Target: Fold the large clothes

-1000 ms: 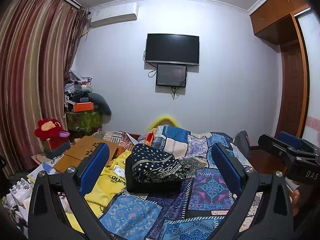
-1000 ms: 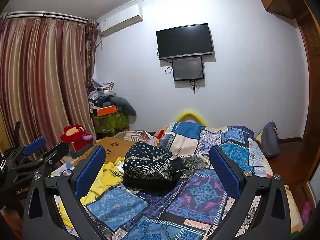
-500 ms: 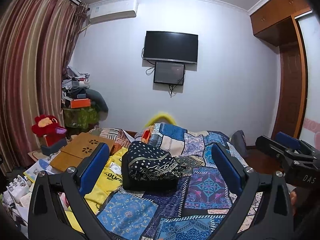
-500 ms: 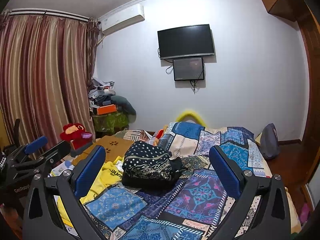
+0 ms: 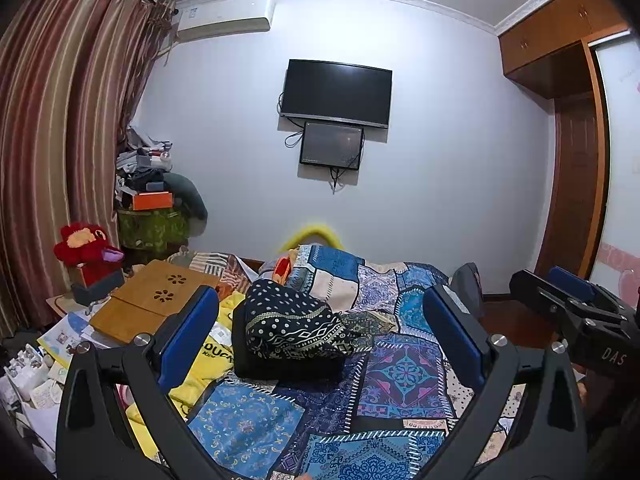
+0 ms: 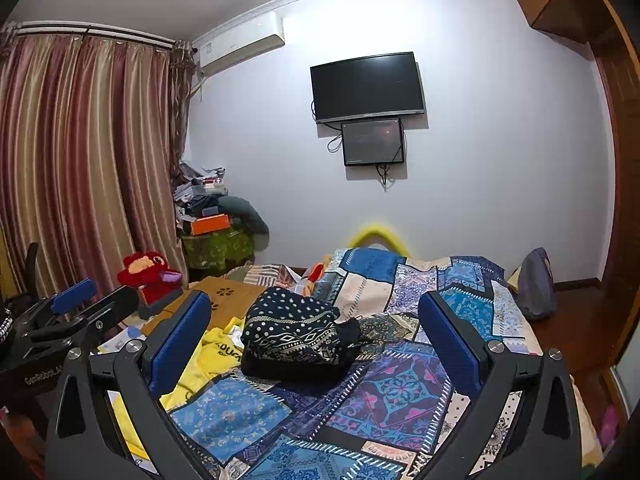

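A dark patterned garment [image 5: 294, 326] [image 6: 294, 332] lies folded in a thick bundle on the patchwork bedspread [image 5: 404, 372] [image 6: 396, 388], in the middle of both views. A yellow garment [image 5: 210, 360] [image 6: 208, 354] lies crumpled to its left. My left gripper [image 5: 320, 338] hangs open above the bed, short of the bundle, with nothing between its blue pads. My right gripper [image 6: 316, 340] is also open and empty, held at about the same distance. Each gripper shows at the edge of the other's view, the right one [image 5: 576, 304] and the left one [image 6: 80, 308].
A wooden lap tray [image 5: 154, 302] and papers sit at the bed's left side. A red plush toy [image 5: 86, 244] and a cluttered stand [image 5: 152, 216] are by the striped curtain [image 5: 60, 140]. A grey bag [image 6: 538, 284] rests at the bed's right edge. A wardrobe [image 5: 576, 152] fills the right wall.
Both grippers have tilted or risen slightly, so the bed and bundle sit a bit lower in the views. The garments have not moved and both grippers stay open.
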A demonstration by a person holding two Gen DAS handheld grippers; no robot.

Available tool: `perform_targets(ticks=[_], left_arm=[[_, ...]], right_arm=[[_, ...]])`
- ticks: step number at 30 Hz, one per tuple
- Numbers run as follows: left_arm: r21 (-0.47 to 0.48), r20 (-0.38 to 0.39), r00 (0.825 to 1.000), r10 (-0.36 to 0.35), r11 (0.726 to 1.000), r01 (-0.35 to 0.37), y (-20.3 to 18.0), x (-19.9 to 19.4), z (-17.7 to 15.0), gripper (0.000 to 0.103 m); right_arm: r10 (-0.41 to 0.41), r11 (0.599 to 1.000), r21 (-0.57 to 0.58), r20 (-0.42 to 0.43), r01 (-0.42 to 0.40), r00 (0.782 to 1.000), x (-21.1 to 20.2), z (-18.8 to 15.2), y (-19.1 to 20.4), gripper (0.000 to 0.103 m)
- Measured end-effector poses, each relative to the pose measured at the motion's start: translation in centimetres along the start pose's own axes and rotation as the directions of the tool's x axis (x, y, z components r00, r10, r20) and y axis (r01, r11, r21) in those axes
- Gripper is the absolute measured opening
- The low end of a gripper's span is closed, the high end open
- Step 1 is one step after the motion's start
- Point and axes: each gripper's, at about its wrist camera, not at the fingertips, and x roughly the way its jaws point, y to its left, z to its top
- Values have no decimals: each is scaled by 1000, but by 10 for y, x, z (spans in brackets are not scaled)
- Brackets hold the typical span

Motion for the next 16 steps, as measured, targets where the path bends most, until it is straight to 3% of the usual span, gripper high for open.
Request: perform_targets(ticks=[16], left_arm=[[12, -16, 1000, 6, 1000, -5, -3, 7, -5, 103]], right_arm=[[-6, 1000, 5, -7, 6, 1000, 3, -2, -2, 103]])
